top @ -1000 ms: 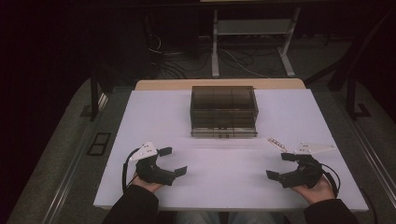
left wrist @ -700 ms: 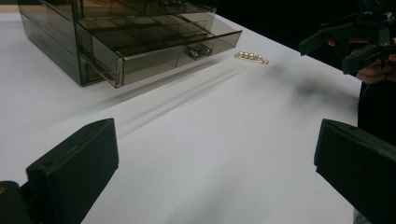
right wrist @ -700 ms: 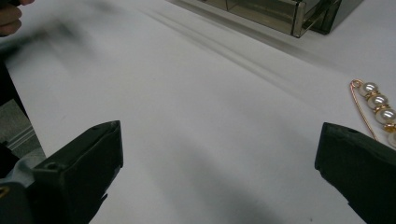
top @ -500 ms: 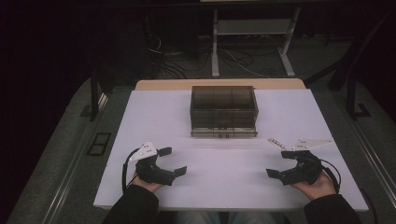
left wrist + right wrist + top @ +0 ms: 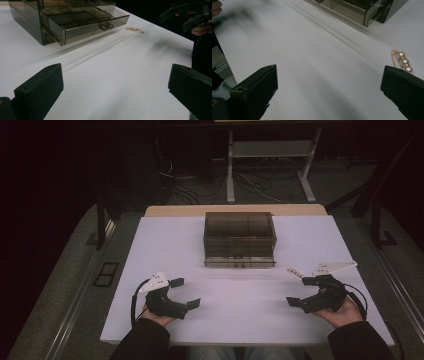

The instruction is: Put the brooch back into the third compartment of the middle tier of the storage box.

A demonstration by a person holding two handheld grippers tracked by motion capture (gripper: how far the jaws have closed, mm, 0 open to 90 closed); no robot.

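Note:
A smoked clear drawer box (image 5: 239,238) stands at the middle back of the white table (image 5: 165,245), its bottom drawer (image 5: 85,23) pulled out a little. A gold pin with pearls (image 5: 295,272) (image 5: 134,29) (image 5: 403,61) lies on the table right of the box. My right gripper (image 5: 302,291) rests open just in front of the pin, nothing between its jaws. My left gripper (image 5: 184,293) rests open near the front left, empty.
Beyond the table's far edge are a metal stand (image 5: 270,150) and loose cables (image 5: 180,190) on the floor. Grey floor runs along both sides of the table.
My right gripper has shifted slightly, drawing back a little toward the front edge. The left gripper and the pin have stayed put.

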